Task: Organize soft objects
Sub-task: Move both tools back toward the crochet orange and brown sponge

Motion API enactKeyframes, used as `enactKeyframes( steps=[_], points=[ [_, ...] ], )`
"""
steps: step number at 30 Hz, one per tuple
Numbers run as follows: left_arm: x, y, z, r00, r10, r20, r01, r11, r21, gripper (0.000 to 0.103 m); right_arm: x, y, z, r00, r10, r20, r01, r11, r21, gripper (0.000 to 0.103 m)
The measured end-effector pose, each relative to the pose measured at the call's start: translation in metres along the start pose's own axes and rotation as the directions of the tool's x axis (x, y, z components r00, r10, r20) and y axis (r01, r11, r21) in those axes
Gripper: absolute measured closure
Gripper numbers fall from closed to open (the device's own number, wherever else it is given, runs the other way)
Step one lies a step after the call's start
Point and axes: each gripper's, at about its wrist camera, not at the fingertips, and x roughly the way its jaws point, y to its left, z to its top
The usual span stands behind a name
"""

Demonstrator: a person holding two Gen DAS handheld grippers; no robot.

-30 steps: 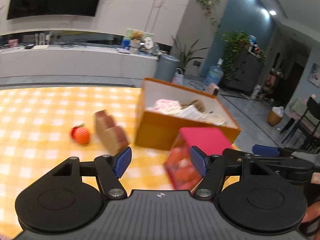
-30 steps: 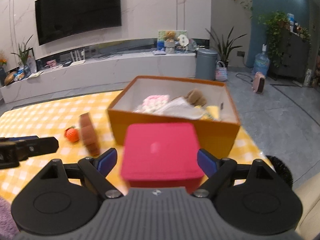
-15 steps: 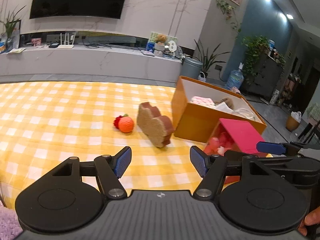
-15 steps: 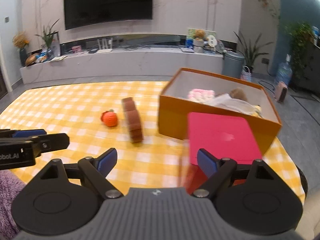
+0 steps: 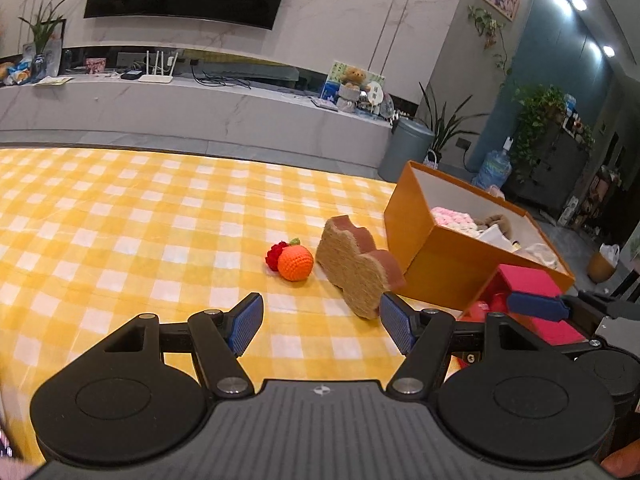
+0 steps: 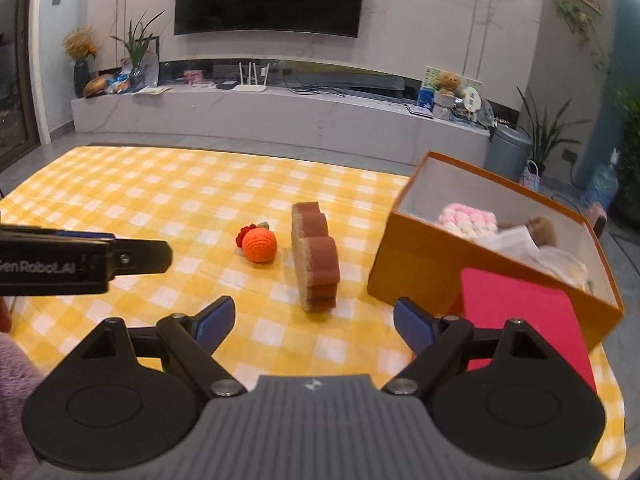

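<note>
Crocheted orange (image 5: 295, 263) shows its red flower (image 5: 275, 255) better leftward.

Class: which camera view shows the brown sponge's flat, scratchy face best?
The left wrist view: the sponge turns its broad tan face toward that camera. The right wrist view shows the sponge nearly edge-on, mostly its brown rim.
</note>
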Motion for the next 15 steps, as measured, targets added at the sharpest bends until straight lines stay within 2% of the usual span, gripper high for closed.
enactKeyframes(
  steps=[3, 6, 8, 15],
  points=[
    [0.016, 0.000, 0.008, 1.000, -0.002, -0.018, 0.003, 1.000, 0.027, 0.025, 0.019, -0.002, 0.008, 1.000, 0.001, -0.009, -0.001, 1.000, -0.009, 0.018],
    [0.036, 0.001, 0.015, 0.999, 0.004, -0.043, -0.002, 0.998, 0.062, 0.025, 0.041, -0.005, 0.015, 1.000, 0.002, -0.026, -0.003, 1.000, -0.019, 0.027],
    [0.052, 0.003, 0.021, 0.998, 0.022, -0.063, -0.017, 0.997, 0.079, 0.025, 0.058, -0.007, 0.020, 0.999, 0.000, -0.040, -0.001, 1.000, -0.026, 0.028],
    [0.101, 0.014, 0.033, 0.992, 0.018, -0.125, -0.012, 0.999, 0.048, 0.027, 0.100, -0.009, 0.028, 0.998, 0.028, -0.064, -0.030, 0.999, -0.025, 0.028]
  ],
)
